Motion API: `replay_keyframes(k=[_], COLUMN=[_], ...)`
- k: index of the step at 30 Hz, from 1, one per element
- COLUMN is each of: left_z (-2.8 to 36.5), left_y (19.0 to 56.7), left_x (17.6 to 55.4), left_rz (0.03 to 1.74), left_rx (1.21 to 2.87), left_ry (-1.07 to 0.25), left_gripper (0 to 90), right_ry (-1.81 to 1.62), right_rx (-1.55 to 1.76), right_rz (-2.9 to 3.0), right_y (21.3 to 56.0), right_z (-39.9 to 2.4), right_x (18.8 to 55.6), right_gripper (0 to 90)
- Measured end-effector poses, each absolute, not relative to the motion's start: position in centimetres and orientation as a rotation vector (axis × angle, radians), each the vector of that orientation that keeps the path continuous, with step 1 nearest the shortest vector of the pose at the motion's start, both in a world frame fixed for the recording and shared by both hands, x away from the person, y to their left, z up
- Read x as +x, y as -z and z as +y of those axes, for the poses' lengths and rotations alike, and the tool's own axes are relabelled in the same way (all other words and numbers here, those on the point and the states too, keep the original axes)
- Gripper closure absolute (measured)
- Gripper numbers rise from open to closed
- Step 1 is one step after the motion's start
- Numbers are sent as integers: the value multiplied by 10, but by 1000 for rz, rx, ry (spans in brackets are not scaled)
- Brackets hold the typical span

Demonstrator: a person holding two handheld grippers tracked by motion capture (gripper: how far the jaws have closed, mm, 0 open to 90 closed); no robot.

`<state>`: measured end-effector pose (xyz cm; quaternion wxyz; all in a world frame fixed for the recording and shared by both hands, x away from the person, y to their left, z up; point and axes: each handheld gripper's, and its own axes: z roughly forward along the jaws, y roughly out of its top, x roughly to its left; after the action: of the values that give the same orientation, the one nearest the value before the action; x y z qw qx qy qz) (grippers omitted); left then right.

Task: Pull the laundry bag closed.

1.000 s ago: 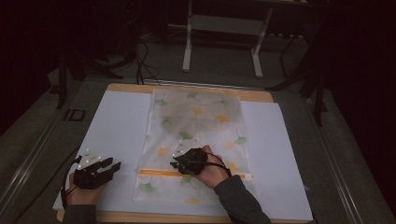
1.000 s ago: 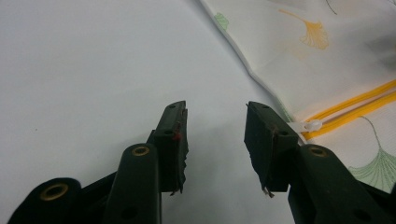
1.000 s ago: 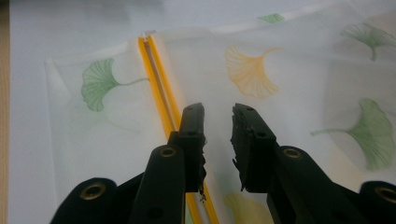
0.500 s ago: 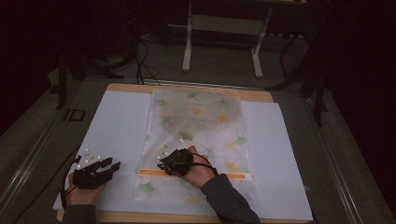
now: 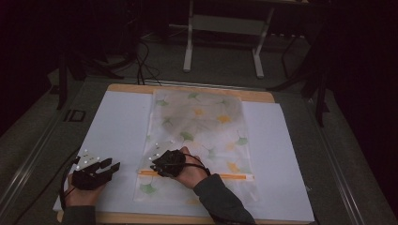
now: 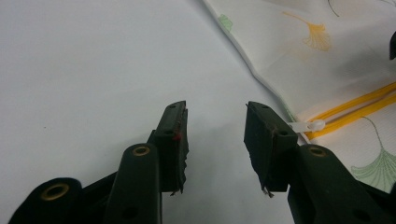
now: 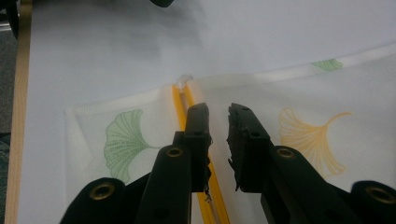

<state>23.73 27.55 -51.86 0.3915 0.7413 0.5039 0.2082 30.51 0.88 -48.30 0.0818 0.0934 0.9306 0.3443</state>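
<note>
Your right gripper (image 5: 157, 165) sits over the near left part of the ginkgo-print bag (image 5: 202, 122), which lies flat on the white sheet (image 5: 117, 126) covering the bench (image 5: 263, 96). The bag runs from the far middle of the sheet toward the near edge, with its yellow zipper (image 5: 234, 176) crossing it left to right close to your side. In the right gripper view, the fingers (image 7: 198, 126) stand narrow, with a slim gap between them; they have just been closing. The gap lies over the bag fabric just beside the zipper, and one finger overlaps the yellow strip; no part of the bag is visibly pinched between them. The white zipper pull (image 7: 183, 78) lies at the bag's left edge, beyond the fingertips. Your left gripper (image 5: 108, 165) rests on the bare sheet to the left of the bag, near the front edge of the bench. Its fingers (image 6: 175, 126) stand wide apart with nothing between them. In the left gripper view, the zipper pull lies just beyond the right-hand finger.
</note>
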Motion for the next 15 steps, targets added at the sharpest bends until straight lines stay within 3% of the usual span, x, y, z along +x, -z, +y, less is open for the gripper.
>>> replay_keyframes(k=[15], left_z=[277], left_y=[518], left_x=[237], left_rz=[1285], left_rx=[1878], left_ry=[-527], left_gripper=[596], right_ry=[-1013], right_rx=[236], right_rz=[2803], right_y=[484], right_z=[31], right_x=[308], right_gripper=[815])
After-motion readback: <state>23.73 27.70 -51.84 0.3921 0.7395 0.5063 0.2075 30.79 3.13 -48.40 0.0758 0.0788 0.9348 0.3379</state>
